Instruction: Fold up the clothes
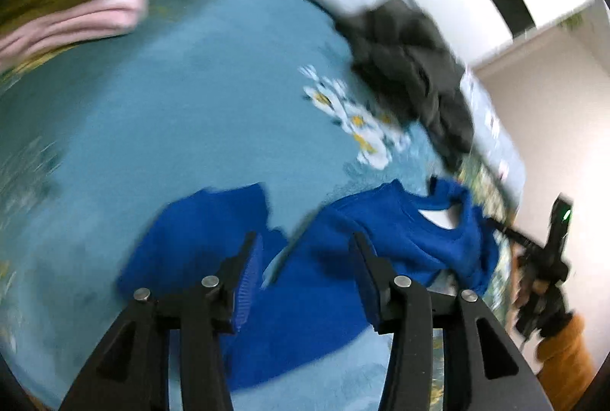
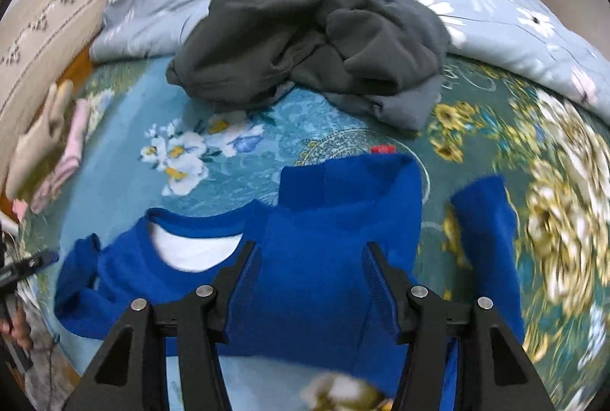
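Lying on bed: blue sweater [image 2: 328, 220] spread on the floral teal bedspread [image 2: 244, 159], partly folded, white lining showing at the neck opening.
Sweater sleeves: one sleeve doubled over the body; a second blue piece [image 2: 484, 231] lies just beside the body, bedspread visible between them.
Left gripper [image 1: 305, 277]: fingers apart, hanging over the sweater, no cloth between the pads, nothing held.
Right gripper [image 2: 310, 281]: fingers apart above the sweater body, pads [image 2: 377, 281] not pressing on cloth, nothing held.
Other view of right gripper: seen at the right of the left wrist view [image 1: 549, 251], in a person's hand, mustard sleeve [image 1: 564, 354] below it.
Grey clothes pile [image 2: 312, 37]: crumpled heap beyond the sweater, towards the far edge of the bed, touching the pale flowered quilt [image 2: 526, 29].
Folded pink and beige items [image 2: 57, 148]: stacked near the bed's left edge, well apart from the sweater.
Blur: left wrist view is smeared, fine detail unreadable.
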